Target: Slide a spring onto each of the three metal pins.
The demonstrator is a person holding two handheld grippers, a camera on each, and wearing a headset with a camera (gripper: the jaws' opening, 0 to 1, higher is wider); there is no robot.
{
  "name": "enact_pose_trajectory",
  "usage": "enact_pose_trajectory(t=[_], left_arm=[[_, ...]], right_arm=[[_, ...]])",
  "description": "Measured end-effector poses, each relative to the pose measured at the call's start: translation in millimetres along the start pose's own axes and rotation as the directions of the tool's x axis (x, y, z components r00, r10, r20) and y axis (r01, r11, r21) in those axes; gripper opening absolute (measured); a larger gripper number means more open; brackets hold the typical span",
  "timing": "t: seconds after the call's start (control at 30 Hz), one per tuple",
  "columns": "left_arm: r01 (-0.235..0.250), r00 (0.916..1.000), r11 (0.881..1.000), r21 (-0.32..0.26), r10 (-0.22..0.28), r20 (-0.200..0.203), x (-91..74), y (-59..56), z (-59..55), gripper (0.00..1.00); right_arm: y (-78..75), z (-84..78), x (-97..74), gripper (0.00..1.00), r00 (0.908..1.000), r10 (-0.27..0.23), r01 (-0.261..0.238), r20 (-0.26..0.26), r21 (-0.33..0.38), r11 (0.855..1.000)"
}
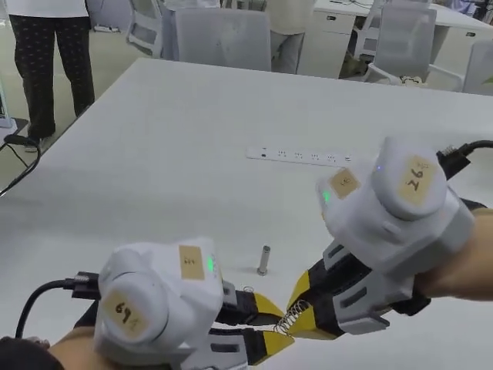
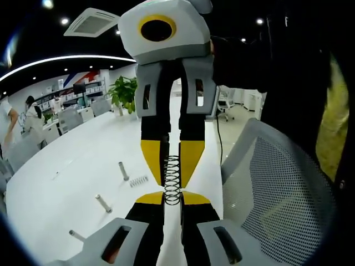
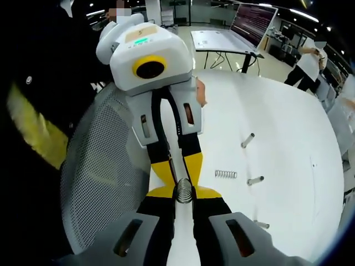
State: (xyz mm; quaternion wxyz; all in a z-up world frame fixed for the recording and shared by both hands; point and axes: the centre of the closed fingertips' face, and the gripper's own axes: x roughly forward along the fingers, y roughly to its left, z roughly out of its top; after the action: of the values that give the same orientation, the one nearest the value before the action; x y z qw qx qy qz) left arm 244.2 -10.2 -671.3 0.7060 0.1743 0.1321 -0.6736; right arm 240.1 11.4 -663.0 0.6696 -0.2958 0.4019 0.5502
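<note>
thin silver spring (image 2: 172, 180) (even coils) w/ ends pinched

Grey office chairs (image 1: 223, 35) stand past a wide white tabletop (image 1: 192, 116) bearing a white power strip (image 1: 304, 156); a leafy green plant (image 2: 125, 91), probably potted, stands beyond.

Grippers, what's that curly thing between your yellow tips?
A metal spring spans from the left gripper to the right gripper, each pinching one end. The left gripper view shows this plainly.

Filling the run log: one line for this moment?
left tongs: shut on spring | right tongs: shut on spring | pins: bare
</note>
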Motion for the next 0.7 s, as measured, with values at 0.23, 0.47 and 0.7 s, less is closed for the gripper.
enact_pose_trajectory(t=[0.23, 0.47, 0.7], left_arm=[[-0.02, 0.9997, 1.0, -0.021, 0.021, 0.01, -4.3, 7.4, -1.3, 0.03], [-0.037, 0.9992, 0.998, -0.047, 0.038, 0.014, -7.7, 13.0, -2.9, 0.1], [-0.077, 0.9966, 0.993, -0.085, 0.079, 0.022, -19.7, 24.1, -9.7, 0.16]], right_arm=[[-4.5, 5.1, 0.6, 0.08, 1.0, 0.007, -0.007, -0.006, -0.014, 1.0], [-9.2, 15.0, 1.8, 0.08, 0.9998, 0.017, -0.016, 0.01, -0.023, 1.0], [-18.4, 23.8, 1.4, 0.08, 0.9998, 0.005, -0.004, 0.017, -0.04, 0.999]])
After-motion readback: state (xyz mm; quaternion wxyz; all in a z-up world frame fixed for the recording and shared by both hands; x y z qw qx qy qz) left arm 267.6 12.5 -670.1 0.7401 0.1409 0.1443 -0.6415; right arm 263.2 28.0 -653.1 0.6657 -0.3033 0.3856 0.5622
